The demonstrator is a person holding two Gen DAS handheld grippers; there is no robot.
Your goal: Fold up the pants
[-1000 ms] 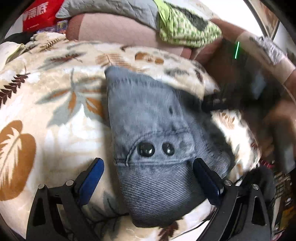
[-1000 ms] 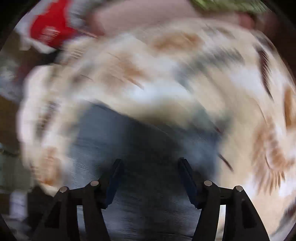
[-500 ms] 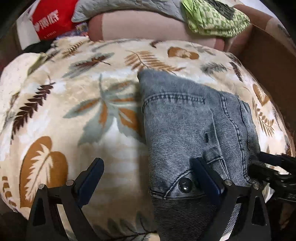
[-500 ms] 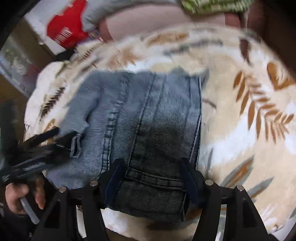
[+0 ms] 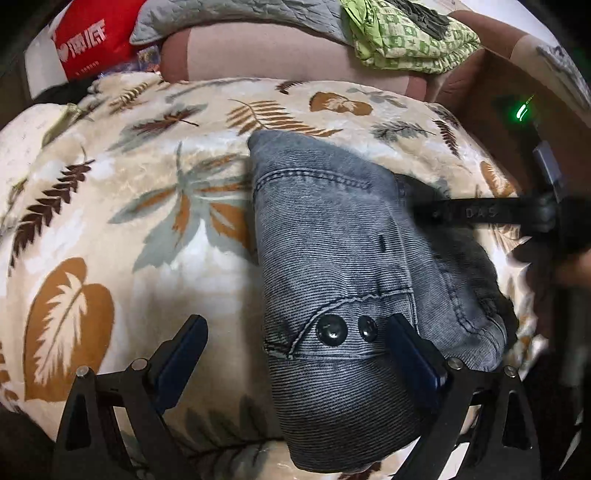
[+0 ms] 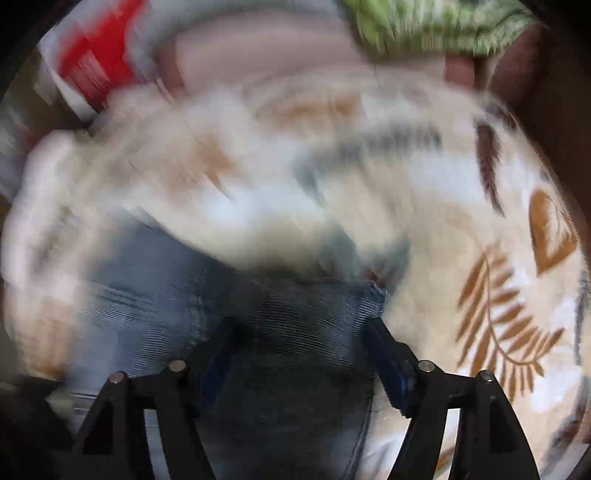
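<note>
The folded jeans (image 5: 332, 258) lay on the leaf-print blanket (image 5: 129, 221), right of its middle in the left wrist view, waistband nearest the camera. Behind the blanket ran a sofa backrest (image 5: 266, 51), with a quilt (image 5: 229, 18) draped over it, a crumpled patterned cloth (image 5: 406, 37) on its right part and a printed package (image 5: 88, 40) at its left end. In the right wrist view the jeans (image 6: 184, 295) sat low and left on the blanket (image 6: 480, 258), blurred.
</note>
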